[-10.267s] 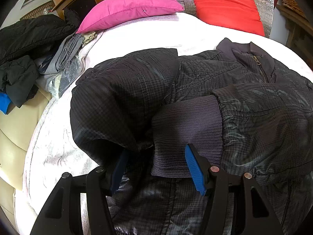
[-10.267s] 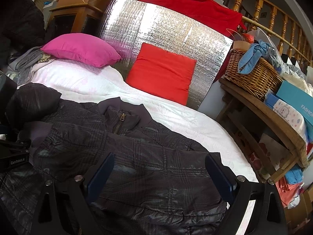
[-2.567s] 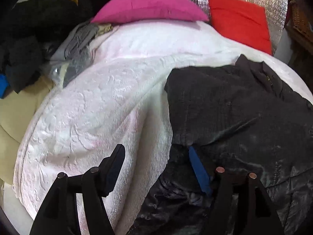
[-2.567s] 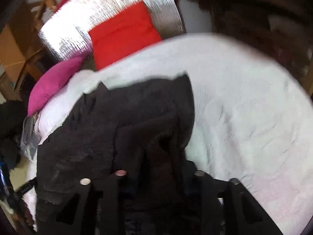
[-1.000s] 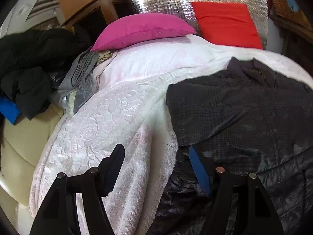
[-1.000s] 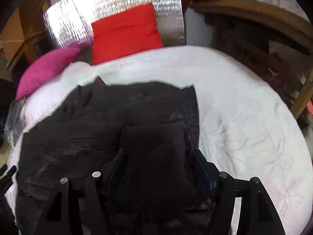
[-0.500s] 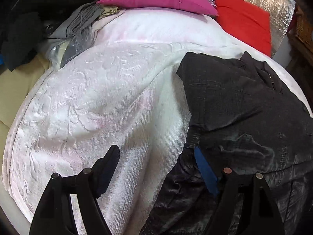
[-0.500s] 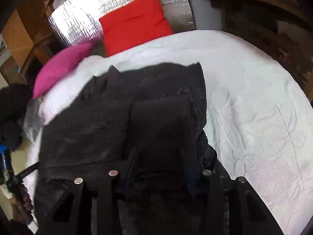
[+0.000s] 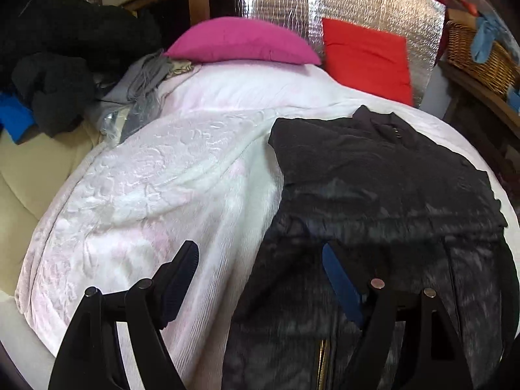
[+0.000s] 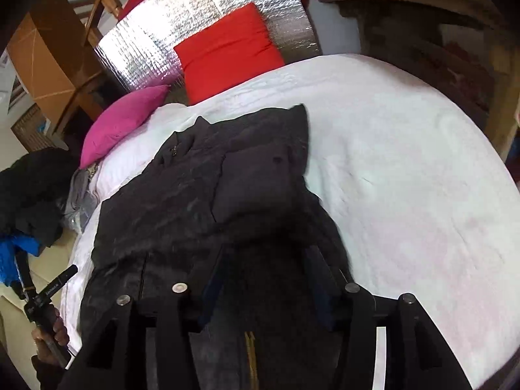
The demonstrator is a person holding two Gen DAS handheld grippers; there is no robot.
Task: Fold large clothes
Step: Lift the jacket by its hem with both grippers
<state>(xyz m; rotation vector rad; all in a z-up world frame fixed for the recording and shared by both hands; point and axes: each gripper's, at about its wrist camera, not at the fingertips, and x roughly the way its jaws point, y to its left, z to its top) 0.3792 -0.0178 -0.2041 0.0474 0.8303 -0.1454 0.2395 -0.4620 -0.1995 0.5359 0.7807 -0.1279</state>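
A dark checked jacket [image 9: 383, 188] lies on the white bedspread [image 9: 169, 175], sleeves folded in over its body, collar toward the pillows. My left gripper [image 9: 260, 273] is open at the jacket's near left edge, one finger over the bedspread and one over the dark fabric. In the right wrist view the jacket [image 10: 201, 195] fills the middle. My right gripper [image 10: 266, 279] is open over its lower hem, with fabric lying between the fingers. I see no grip on the cloth.
A pink pillow [image 9: 240, 42] and a red pillow [image 9: 367, 58] lean on a silver foil panel [image 9: 373, 0] at the bed's head. A pile of dark and grey clothes [image 9: 58, 65] lies at the left. A wicker basket [image 9: 477, 55] stands on a wooden shelf at right.
Both sleeves were folded onto the jacket since the oldest frames. Over the last second the left gripper lifted and drew back slightly; the right gripper stayed over the hem, tilting left.
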